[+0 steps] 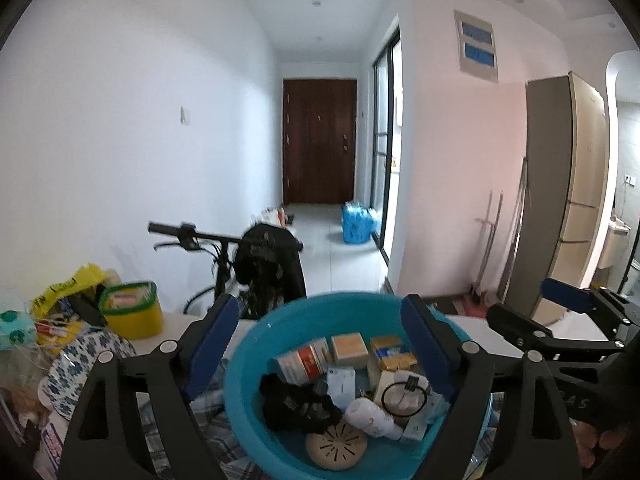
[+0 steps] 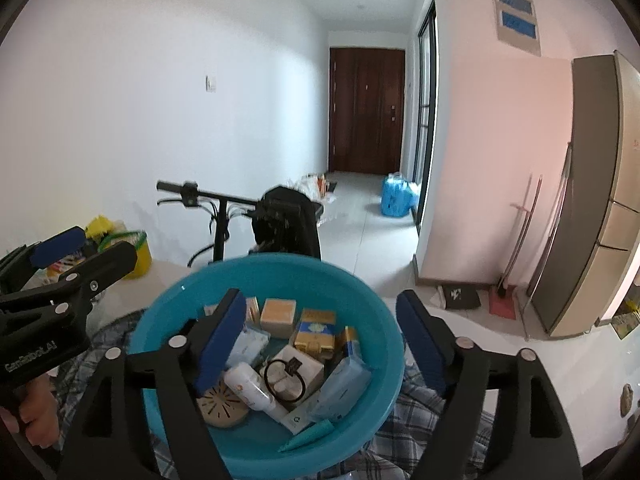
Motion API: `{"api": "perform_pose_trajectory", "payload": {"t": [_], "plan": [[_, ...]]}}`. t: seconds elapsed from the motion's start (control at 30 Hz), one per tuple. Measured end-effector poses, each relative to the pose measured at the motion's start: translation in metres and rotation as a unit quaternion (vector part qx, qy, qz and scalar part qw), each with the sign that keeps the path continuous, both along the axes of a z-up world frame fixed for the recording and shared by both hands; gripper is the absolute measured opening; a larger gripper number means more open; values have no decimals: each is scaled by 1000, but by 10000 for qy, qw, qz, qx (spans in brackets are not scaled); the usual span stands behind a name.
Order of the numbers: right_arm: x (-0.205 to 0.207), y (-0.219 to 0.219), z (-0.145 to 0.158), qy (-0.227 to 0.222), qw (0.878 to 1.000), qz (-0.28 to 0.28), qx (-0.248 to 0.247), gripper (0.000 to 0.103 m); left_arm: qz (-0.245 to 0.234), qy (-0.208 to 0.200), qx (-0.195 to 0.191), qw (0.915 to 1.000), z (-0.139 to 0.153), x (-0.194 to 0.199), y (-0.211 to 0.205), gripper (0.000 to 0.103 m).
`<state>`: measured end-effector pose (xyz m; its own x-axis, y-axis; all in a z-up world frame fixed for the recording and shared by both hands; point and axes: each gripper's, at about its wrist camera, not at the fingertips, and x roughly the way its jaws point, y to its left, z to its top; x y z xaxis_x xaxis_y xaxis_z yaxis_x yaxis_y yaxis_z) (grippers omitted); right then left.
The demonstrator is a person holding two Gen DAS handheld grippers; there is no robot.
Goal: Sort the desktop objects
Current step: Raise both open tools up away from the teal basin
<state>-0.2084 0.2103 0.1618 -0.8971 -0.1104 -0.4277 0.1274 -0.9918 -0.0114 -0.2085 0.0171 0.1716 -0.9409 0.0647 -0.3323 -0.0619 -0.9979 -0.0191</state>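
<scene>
A blue plastic basin (image 1: 240, 364) (image 2: 168, 300) stands on a plaid cloth and holds several items. Among them are small boxes (image 1: 348, 350) (image 2: 278, 316), a white bottle (image 1: 370, 416) (image 2: 250, 386), a beige slotted disc (image 1: 336, 446) (image 2: 222, 406), a black hair ring (image 1: 402, 398) (image 2: 285, 380) and a dark crumpled cloth (image 1: 296, 404). My left gripper (image 1: 320, 314) hangs open above the basin, its blue pads empty. My right gripper (image 2: 320, 304) is open over the basin too, its left pad above the items and nothing held. Each gripper shows beside the other.
A yellow tub with a green rim (image 1: 132, 310) (image 2: 140, 252), a yellow bag (image 1: 68, 292) and a floral pouch (image 1: 84, 360) crowd the table's left. A bicycle (image 1: 224, 240) leans behind the table. The plaid cloth (image 2: 420, 412) lies on a white tabletop (image 2: 520, 344).
</scene>
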Motion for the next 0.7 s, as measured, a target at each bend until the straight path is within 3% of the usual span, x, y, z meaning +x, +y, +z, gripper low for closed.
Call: {"api": "perform_pose_trajectory", "payload": {"t": [0.2, 0.4, 0.43, 0.47, 0.7], "plan": [[27, 3, 23, 538, 9985, -69, -88, 101, 29, 578, 23, 9983, 22, 33, -4, 90], [51, 4, 41, 914, 9957, -94, -91, 102, -62, 991, 159, 9949, 40, 66, -9, 91], [55, 4, 42, 968, 9952, -102, -102, 102, -82, 1047, 180, 9943, 43, 71, -10, 93], [59, 5, 44, 1017, 9947, -109, -120, 102, -94, 1112, 198, 9936, 45, 76, -10, 102], [84, 11, 58, 1383, 9900, -117, -252, 102, -26, 1684, 302, 9853, 60, 115, -16, 103]]}}
